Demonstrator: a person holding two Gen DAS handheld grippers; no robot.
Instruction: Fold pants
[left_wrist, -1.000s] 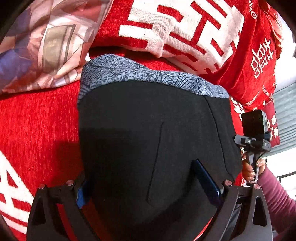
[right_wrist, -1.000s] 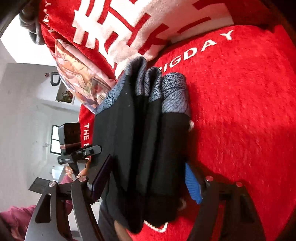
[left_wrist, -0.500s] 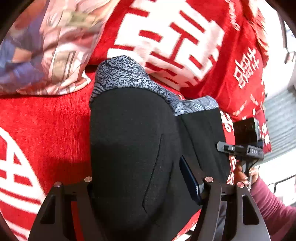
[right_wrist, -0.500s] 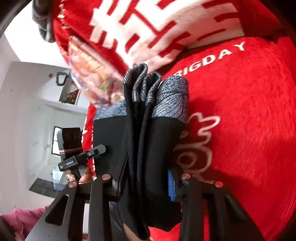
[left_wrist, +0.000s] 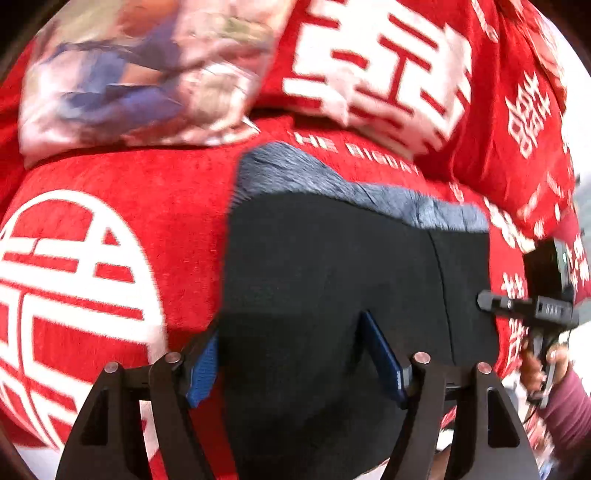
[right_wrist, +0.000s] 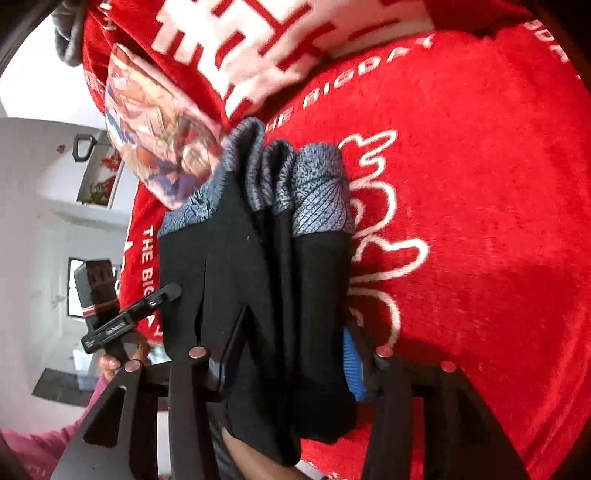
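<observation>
The folded black pants (left_wrist: 332, 280) with a grey patterned waistband (left_wrist: 332, 181) are held above the red bedspread (left_wrist: 129, 206). My left gripper (left_wrist: 291, 354) is shut on the near edge of the stack. In the right wrist view the pants (right_wrist: 258, 280) show as several stacked layers with the waistband (right_wrist: 317, 192) at the far end. My right gripper (right_wrist: 295, 343) is shut on the layered bundle at its near end. Each gripper shows at the edge of the other's view.
A red pillow with white characters (left_wrist: 388, 66) and a pale printed pillow (left_wrist: 140, 70) lie at the back. The red bedspread (right_wrist: 480, 184) with white patterns spreads around. A white room wall (right_wrist: 44, 221) shows at left in the right wrist view.
Both grippers have carried the pants away from the pillows, toward me. More red bedspread now shows between the waistband and the pillows. Both keep their hold.
</observation>
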